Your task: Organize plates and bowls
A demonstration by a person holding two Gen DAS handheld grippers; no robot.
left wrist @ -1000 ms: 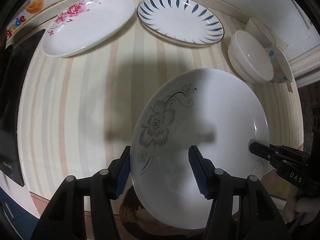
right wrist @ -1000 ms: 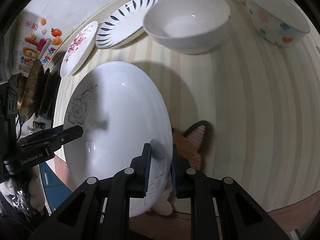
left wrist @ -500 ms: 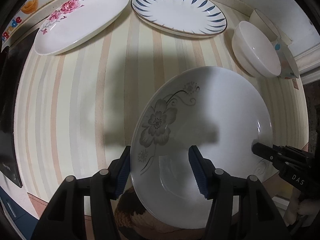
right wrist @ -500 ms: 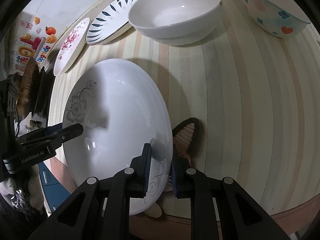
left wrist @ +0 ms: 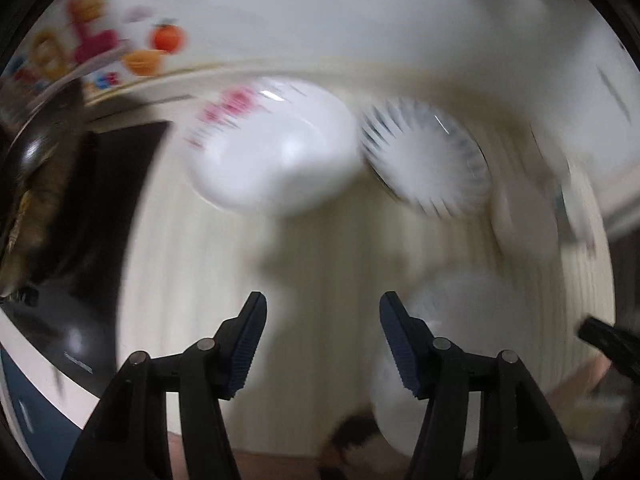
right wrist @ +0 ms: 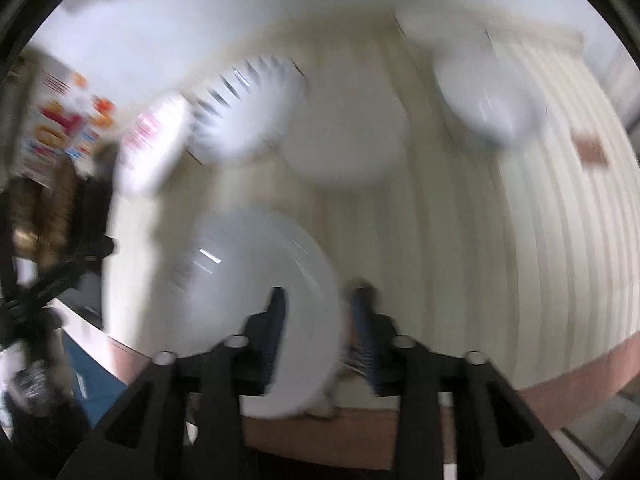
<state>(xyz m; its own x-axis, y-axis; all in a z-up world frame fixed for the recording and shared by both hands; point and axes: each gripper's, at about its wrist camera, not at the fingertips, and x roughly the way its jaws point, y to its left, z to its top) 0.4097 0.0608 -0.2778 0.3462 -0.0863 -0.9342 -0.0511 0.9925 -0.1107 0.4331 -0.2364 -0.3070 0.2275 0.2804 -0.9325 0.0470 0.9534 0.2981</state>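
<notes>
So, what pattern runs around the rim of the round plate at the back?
Dark blue dashes around the white round plate's rim, clearest in the left wrist view.

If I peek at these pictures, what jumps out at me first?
Everything is smeared with blur. Nearest in the right wrist view is a big white plate, its rim between the right gripper's opening jaws. Farther back on the striped table sit a pink-flowered plate and a blue-striped plate side by side.
</notes>
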